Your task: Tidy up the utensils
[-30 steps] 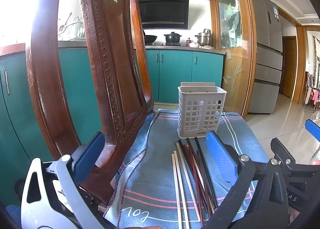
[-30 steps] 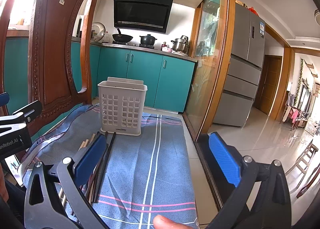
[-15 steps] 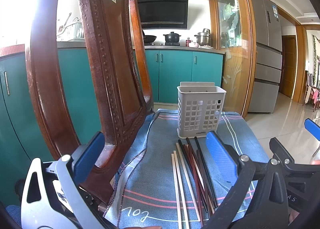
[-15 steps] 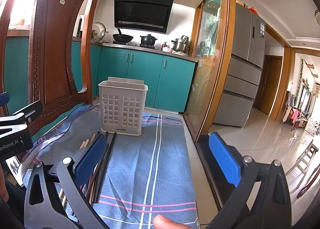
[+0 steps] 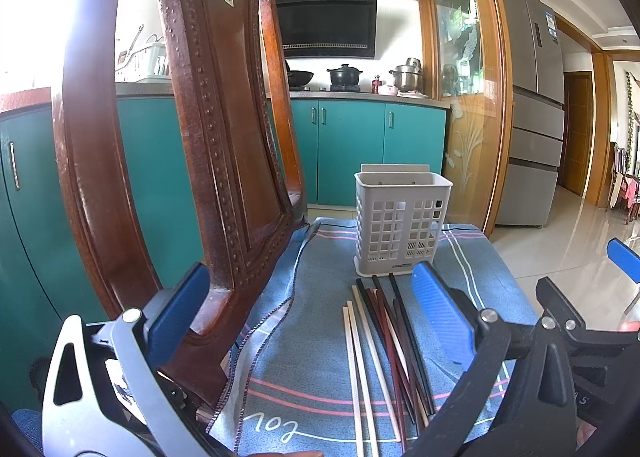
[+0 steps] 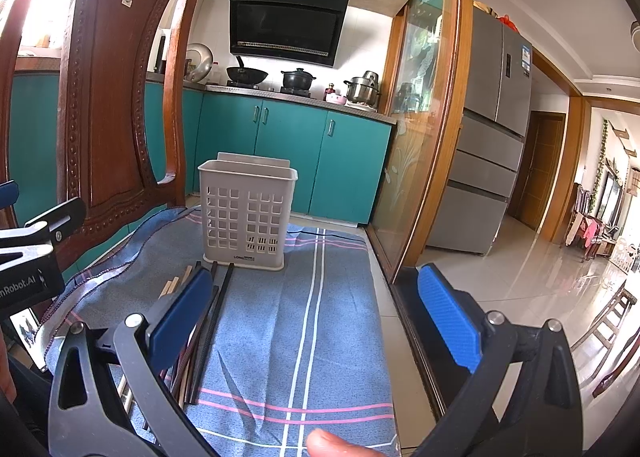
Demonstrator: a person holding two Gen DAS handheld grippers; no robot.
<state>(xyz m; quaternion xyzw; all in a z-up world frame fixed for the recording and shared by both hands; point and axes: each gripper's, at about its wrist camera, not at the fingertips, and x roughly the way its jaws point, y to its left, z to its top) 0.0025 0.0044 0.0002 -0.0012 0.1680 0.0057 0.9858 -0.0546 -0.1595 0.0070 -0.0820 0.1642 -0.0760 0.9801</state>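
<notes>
Chopsticks (image 5: 384, 345) lengthwise, tips toward basket (image 5: 402, 225).

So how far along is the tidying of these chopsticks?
Barely started. Nothing looks done: the white basket shows nothing inside, and the chopsticks all lie loose on the blue cloth. Nothing is in hand: the left gripper and right gripper are open. Every chopstick remains to be loaded.

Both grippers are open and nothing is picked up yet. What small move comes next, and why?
Probably lower the left gripper onto the chopsticks and close on one pair. They lie loose on the blue cloth right between its open fingers, the white holder just beyond them looks empty, and the right gripper hangs open to their right over bare cloth.
</notes>
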